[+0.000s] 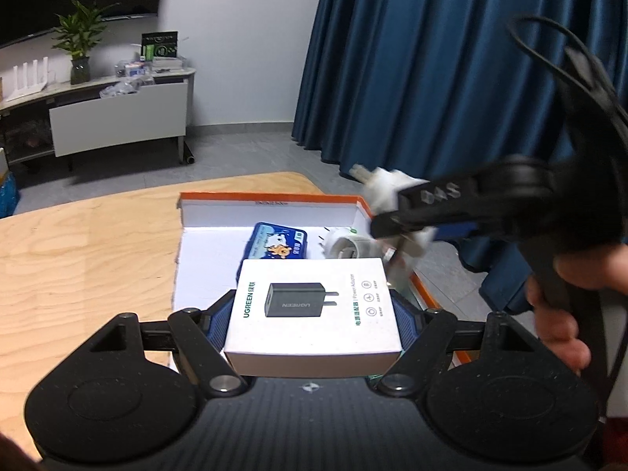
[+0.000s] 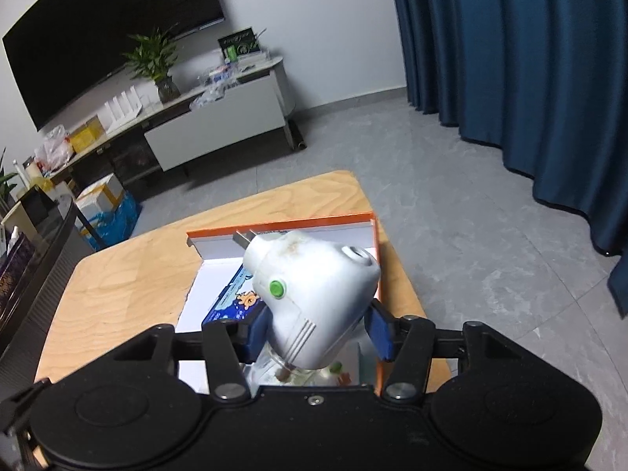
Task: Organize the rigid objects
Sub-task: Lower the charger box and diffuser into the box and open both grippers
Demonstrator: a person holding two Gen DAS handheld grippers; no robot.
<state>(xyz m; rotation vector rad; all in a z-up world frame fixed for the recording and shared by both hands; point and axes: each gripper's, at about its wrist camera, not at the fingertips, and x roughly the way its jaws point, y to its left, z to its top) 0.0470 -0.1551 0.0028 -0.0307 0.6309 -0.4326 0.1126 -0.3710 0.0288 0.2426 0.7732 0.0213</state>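
My left gripper point(image 1: 314, 310) pinches the charger box point(image 1: 314, 314); my right gripper point(image 2: 314, 327) clamps the plug-in point(image 2: 310, 294), both over the tray point(image 1: 271, 198). Plug-in sits skewed, so it could slip and hit the blue pack point(image 1: 276, 245).

It was a home living room. A large dark television point(image 2: 114, 35) hung on the white wall at ten o'clock, above a low media cabinet point(image 2: 219, 125) bearing a potted plant point(image 2: 155, 64), small boxes and plastic bags. Floor-length blue curtains point(image 2: 510, 59) filled the side from twelve to three o'clock, over a grey tiled floor point(image 2: 451, 216). A rounded wooden table point(image 1: 78, 243) stood nearest.
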